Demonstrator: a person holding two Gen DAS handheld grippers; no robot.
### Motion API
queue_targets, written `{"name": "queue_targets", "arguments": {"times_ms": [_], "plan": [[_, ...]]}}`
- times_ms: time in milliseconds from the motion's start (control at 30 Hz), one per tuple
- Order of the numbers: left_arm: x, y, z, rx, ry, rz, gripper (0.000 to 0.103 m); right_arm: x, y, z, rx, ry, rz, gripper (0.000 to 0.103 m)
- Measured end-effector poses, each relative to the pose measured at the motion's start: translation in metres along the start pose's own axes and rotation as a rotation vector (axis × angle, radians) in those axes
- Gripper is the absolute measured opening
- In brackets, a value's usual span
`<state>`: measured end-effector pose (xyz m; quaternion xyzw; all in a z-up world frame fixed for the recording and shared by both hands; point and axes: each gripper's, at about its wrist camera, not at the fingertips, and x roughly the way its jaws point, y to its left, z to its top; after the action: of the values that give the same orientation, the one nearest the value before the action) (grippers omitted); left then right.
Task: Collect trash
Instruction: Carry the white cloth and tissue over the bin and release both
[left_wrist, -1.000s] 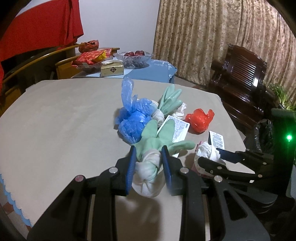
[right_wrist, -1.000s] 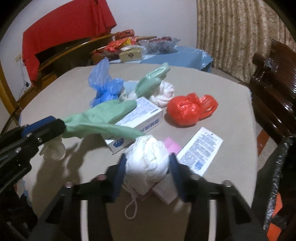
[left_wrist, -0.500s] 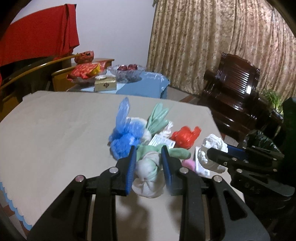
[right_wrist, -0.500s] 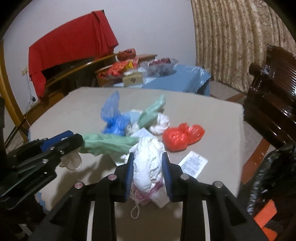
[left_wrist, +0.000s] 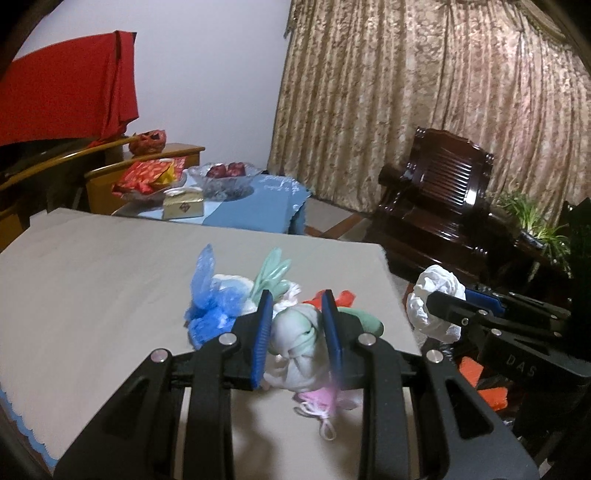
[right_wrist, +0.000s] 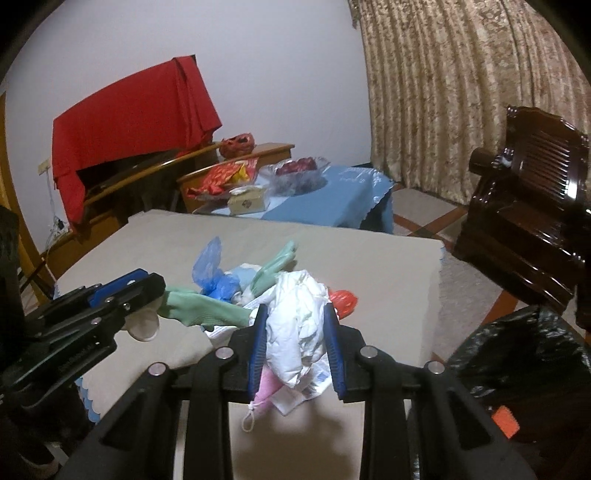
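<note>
The left hand-held gripper (left_wrist: 297, 325) is clamped on a knotted green glove (left_wrist: 295, 332), lifted above the counter (left_wrist: 92, 277). The right hand-held gripper (right_wrist: 295, 339) squeezes a white crumpled wad (right_wrist: 299, 325), near the black bin bag (right_wrist: 517, 354). A pink mask (right_wrist: 264, 391), seemingly caught beneath the wad, may drop short of the bag since nothing pinches it.
</note>
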<state>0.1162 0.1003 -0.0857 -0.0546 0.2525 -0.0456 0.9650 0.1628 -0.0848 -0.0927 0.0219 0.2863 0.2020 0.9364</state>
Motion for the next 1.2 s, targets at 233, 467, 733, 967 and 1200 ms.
{"name": "queue_targets", "arguments": {"times_ms": [233,467,733,967,1200], "plan": [[-0.003,-0.032,0.010,0.029,-0.021,-0.058,0.026,-0.022,-0.023,0.001,0.022,-0.032,-0.053,0.029],[0.002,-0.071,0.016,0.065,-0.027,-0.132,0.026,-0.050,-0.057,-0.005,0.058,-0.051,-0.131,0.029],[0.016,-0.128,0.018,0.122,-0.020,-0.244,0.026,-0.084,-0.102,-0.016,0.110,-0.065,-0.247,0.029],[0.035,-0.182,0.010,0.173,-0.006,-0.327,0.026,-0.109,-0.143,-0.033,0.158,-0.055,-0.351,0.029],[0.058,-0.227,-0.008,0.218,0.036,-0.374,0.026,-0.124,-0.181,-0.056,0.218,-0.023,-0.442,0.029]]}}
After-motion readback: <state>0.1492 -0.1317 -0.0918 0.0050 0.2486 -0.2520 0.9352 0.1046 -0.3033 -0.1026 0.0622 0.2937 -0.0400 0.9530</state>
